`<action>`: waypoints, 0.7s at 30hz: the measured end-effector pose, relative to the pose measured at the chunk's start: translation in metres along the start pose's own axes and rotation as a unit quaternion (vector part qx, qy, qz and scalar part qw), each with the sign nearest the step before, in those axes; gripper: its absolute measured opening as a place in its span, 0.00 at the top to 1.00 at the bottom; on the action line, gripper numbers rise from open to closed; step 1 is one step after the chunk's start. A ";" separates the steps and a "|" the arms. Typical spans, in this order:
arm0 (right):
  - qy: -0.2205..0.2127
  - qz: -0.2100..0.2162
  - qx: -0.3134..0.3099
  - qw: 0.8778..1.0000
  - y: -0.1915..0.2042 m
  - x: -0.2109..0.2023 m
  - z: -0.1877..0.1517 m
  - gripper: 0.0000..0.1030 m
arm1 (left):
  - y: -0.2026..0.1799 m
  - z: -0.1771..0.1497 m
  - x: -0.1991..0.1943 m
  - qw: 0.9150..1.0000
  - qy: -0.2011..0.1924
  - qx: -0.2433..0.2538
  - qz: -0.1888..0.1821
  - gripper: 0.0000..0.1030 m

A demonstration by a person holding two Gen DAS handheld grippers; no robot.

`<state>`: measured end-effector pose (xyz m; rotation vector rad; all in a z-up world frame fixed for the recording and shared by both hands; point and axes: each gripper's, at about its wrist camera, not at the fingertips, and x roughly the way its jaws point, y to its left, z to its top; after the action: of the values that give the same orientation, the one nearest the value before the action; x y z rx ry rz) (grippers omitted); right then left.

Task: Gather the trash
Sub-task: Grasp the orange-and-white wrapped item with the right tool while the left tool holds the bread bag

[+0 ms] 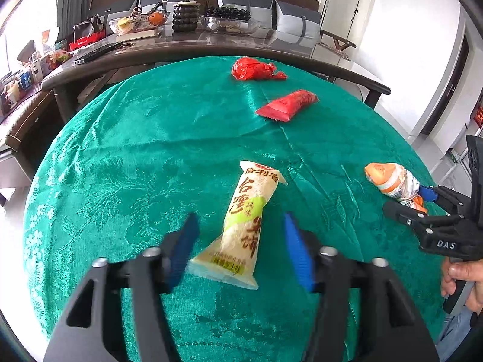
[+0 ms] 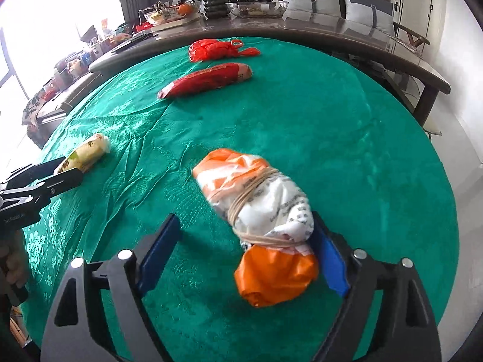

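Left gripper (image 1: 240, 250): jaws released and spread wide, straddling the pale yellow-and-green plastic snack wrapper (image 1: 244, 226) that lies flat on the green patterned tablecloth (image 1: 135, 166); neither blue pad touches it. Right gripper (image 2: 246, 250): jaws also apart, set around the orange-and-white plastic bag bundle tied with tan string (image 2: 262, 223); the right-hand pad sits just beside or against the bundle, the other pad well clear, so nothing is clamped. Farther out, untouched: a flat red foil snack packet (image 2: 208, 80), then a crumpled red plastic bag knotted at one end (image 2: 214, 49) near the cloth's far edge. Beyond, a dark side table (image 1: 211, 45) with bowls and a potted plant. Risks, judged: the wrapper is thin and slick, so closing pads may slide off it or pinch the tablecloth; the bundle sits off-centre, so closing could push it sideways or catch only loose film.
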<state>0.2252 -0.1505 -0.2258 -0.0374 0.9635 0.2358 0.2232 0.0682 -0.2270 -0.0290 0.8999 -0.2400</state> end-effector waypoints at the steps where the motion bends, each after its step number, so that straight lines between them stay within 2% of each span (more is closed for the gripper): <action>1: 0.000 -0.001 -0.007 1.000 0.000 0.000 -0.002 0.15 | 0.000 0.000 0.001 1.000 0.003 0.002 0.006 0.13; 5: 0.013 0.003 -0.028 1.000 0.007 0.006 -0.003 0.05 | -0.001 -0.003 0.007 0.999 0.026 0.024 0.017 0.08; 8: 0.014 0.001 -0.032 0.999 0.009 0.008 -0.002 0.04 | -0.005 -0.004 0.012 0.998 0.035 0.037 0.025 0.05; 10: 0.015 0.001 -0.032 0.999 0.011 0.009 -0.002 0.04 | -0.012 -0.004 0.016 0.997 0.041 0.055 0.047 0.04; 21: 0.015 0.001 -0.032 0.999 0.010 0.009 -0.002 0.04 | -0.011 -0.004 0.017 0.997 0.040 0.045 0.045 0.04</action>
<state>0.2265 -0.1394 -0.2335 -0.0982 0.9852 0.2679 0.2278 0.0545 -0.2411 0.1062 0.9671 -0.1979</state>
